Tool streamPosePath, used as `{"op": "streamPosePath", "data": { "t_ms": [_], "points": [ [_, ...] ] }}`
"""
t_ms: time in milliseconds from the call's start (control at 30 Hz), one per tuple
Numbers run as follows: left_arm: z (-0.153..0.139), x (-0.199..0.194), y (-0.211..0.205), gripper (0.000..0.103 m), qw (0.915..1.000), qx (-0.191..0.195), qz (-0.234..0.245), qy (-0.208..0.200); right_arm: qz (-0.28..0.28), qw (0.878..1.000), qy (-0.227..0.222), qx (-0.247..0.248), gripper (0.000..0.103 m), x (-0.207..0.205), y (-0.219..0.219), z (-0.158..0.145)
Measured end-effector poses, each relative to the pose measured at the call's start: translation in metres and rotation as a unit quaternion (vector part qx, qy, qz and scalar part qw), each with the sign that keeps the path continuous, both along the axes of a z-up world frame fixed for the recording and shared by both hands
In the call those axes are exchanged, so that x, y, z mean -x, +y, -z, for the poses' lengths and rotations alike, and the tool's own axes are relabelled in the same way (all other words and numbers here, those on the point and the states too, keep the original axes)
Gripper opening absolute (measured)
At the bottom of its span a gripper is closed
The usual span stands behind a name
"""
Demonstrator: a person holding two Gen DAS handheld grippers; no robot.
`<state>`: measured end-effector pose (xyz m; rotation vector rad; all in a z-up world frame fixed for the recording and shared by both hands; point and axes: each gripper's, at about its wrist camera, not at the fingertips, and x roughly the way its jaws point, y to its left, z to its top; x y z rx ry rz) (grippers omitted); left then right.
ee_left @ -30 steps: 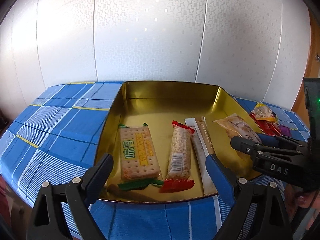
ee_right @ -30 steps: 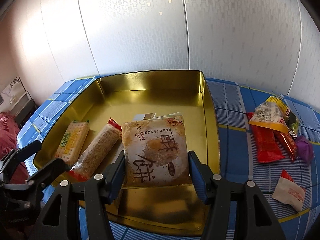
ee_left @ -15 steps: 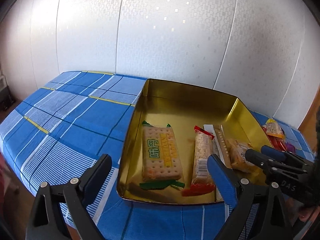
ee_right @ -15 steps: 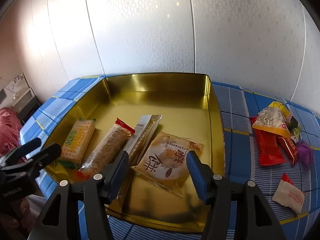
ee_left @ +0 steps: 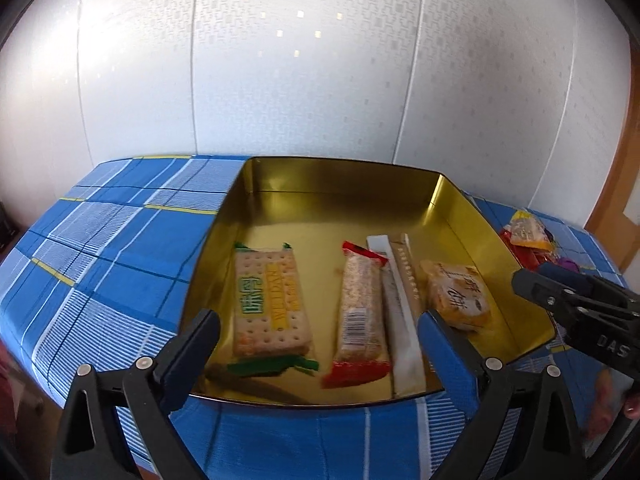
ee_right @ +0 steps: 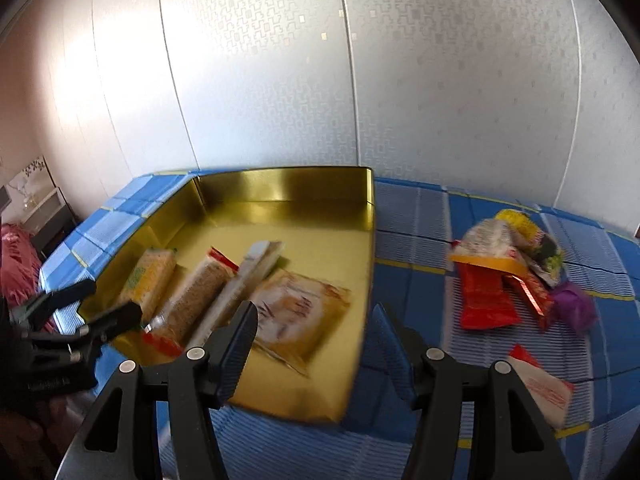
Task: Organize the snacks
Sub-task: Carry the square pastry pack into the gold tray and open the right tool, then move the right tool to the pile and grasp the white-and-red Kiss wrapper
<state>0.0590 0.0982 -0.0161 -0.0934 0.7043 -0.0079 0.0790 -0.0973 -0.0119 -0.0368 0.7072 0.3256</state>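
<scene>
**Loose snacks lie right of the tin, nearer the right gripper**

Four packets are seen flat in the gold tin (ee_right: 366,240). The remaining snack pile (ee_right: 508,276) lies on the cloth, well right of the tin; the red packet (ee_right: 482,300) has its long axis running away from the camera. The right gripper (ee_right: 314,344) is nearer, released, nothing held. The left gripper (ee_left: 320,344) is opening, nothing between its jaws.

A home room: patterned white wall panels (ee_left: 304,80), a blue plaid cloth (ee_left: 120,248) over the desk, a wooden door frame (ee_left: 612,196) far right.
</scene>
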Motion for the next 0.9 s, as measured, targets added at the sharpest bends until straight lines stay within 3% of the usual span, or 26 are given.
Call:
{"op": "streamPosePath", "data": {
  "t_ms": [300, 467, 633, 733, 800, 900],
  "points": [
    [-0.014, -0.005, -0.021, 0.1, 0.9999, 0.007, 0.015, -0.002, 0.025, 0.995, 0.092, 0.042, 0.061, -0.004, -0.051, -0.024],
    [-0.011, -0.004, -0.034, 0.1, 0.9997, -0.004, 0.022, 0.009, 0.024, 0.995, 0.068, 0.071, 0.061, -0.006, -0.085, -0.038],
    [-0.035, 0.006, -0.05, 0.1, 0.9985, -0.029, 0.044, 0.014, 0.051, 0.996, 0.045, 0.066, 0.061, -0.006, -0.141, -0.029],
    [-0.059, 0.002, -0.069, 0.103, 0.9972, -0.015, 0.072, 0.014, 0.079, 0.991, 0.088, 0.058, 0.061, -0.022, -0.164, -0.021],
    [-0.07, -0.005, -0.084, 0.103, 0.9957, -0.011, 0.091, 0.01, 0.063, 0.992, 0.099, 0.044, 0.063, -0.027, -0.168, -0.017],
    [-0.075, -0.02, -0.111, 0.103, 0.9934, -0.027, 0.111, -0.004, 0.054, 0.989, 0.12, 0.067, 0.063, -0.034, -0.164, -0.003]
  ]
}}
